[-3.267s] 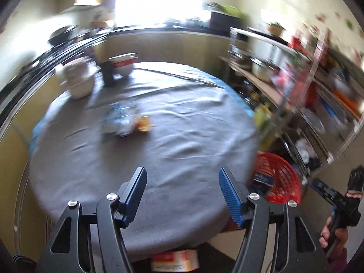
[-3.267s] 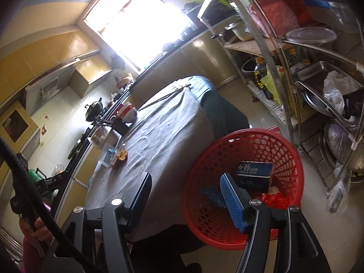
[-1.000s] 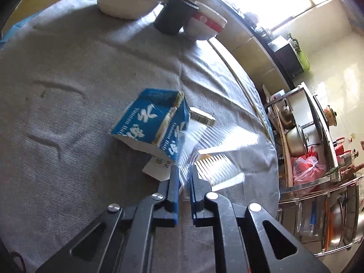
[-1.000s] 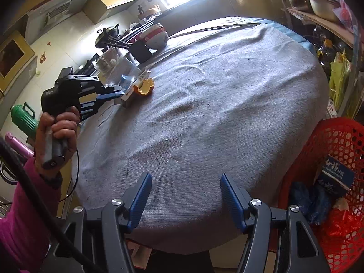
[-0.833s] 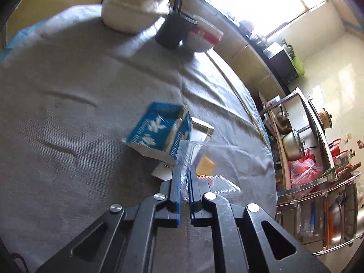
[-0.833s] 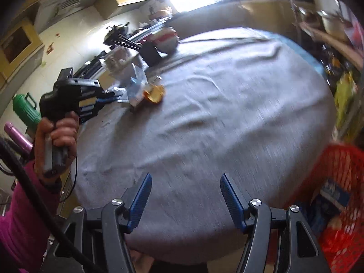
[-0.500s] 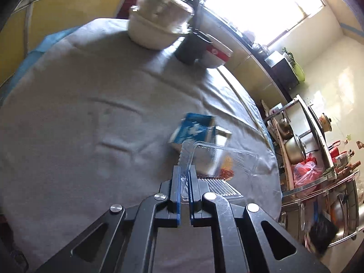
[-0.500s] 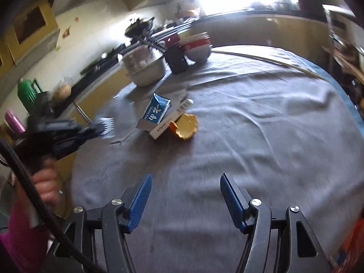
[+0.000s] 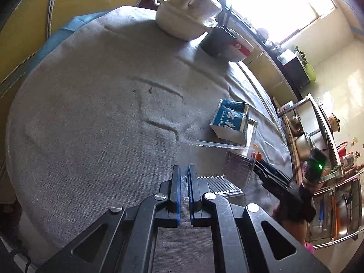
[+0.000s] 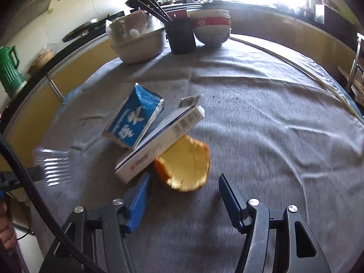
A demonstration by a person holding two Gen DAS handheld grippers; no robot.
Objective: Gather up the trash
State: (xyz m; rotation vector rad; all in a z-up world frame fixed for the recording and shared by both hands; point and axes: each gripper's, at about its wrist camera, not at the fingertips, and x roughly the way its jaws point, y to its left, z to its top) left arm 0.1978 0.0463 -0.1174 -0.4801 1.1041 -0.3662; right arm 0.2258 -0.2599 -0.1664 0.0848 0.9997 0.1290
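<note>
My left gripper (image 9: 184, 177) is shut on the rim of a clear plastic clamshell box (image 9: 225, 166), held just above the grey tablecloth (image 9: 91, 125). Beyond it lie a blue carton (image 9: 229, 120) and a long white box (image 10: 159, 141) leaning on the blue carton (image 10: 134, 118). Half an orange peel (image 10: 186, 166) sits against the white box, just ahead of my right gripper (image 10: 184, 198). Its jaws are closing, with the peel at the gap's mouth and the pads off it. The clear box (image 10: 54, 166) shows blurred at the left. My right gripper (image 9: 264, 168) reaches in behind the clear box.
At the far side of the round table stand a lidded beige pot (image 10: 138, 43), a black utensil holder (image 10: 182, 34) and stacked red-and-white bowls (image 10: 212, 27). A metal rack (image 9: 329, 159) with pots stands to the right. A green jug (image 10: 9, 68) sits on the counter.
My left gripper has drawn the clear box back from the cartons, still shut on it. My right gripper has swung from the red basket side across the table up to the orange peel.
</note>
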